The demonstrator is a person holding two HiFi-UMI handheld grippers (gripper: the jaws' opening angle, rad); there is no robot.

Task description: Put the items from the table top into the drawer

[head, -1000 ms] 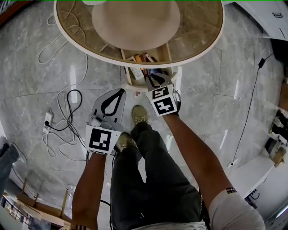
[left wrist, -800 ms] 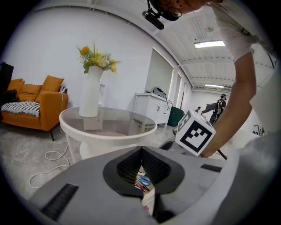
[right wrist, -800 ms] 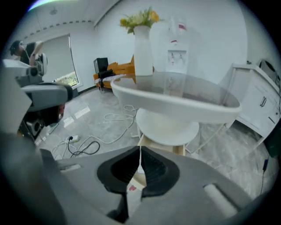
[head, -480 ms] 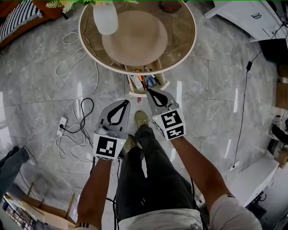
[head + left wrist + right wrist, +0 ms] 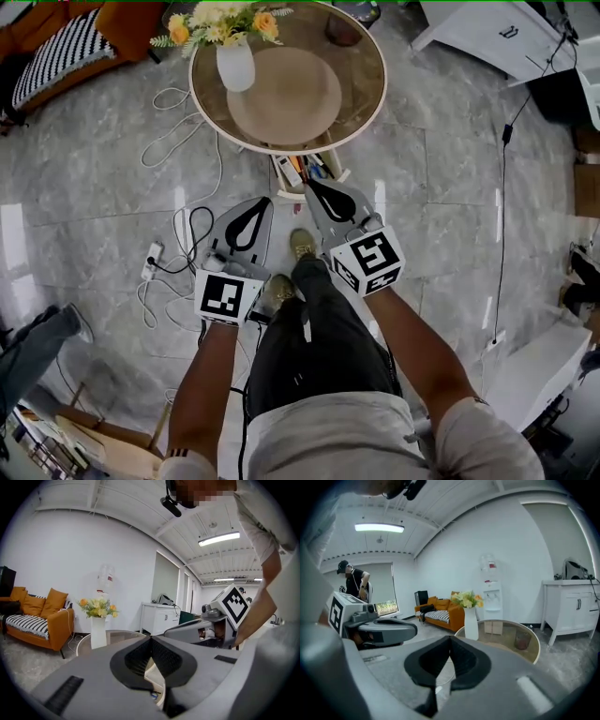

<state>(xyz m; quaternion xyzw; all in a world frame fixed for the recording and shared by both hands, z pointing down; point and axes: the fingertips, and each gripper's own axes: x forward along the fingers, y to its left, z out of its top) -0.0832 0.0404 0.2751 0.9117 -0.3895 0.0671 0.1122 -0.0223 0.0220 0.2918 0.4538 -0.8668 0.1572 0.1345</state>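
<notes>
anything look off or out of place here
The drawer under the round table stands open, full of items. Loose cables and a power strip sprawl across the floor, a possible trip hazard.

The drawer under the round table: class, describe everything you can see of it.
The drawer is a shallow, pale, wood-looking box standing open, sticking out from under the near edge of the round glass-topped table toward the person's feet. Slim items, orange, white and dark among them, lie lengthwise inside. Only the table and these contents appear to touch it.
</notes>
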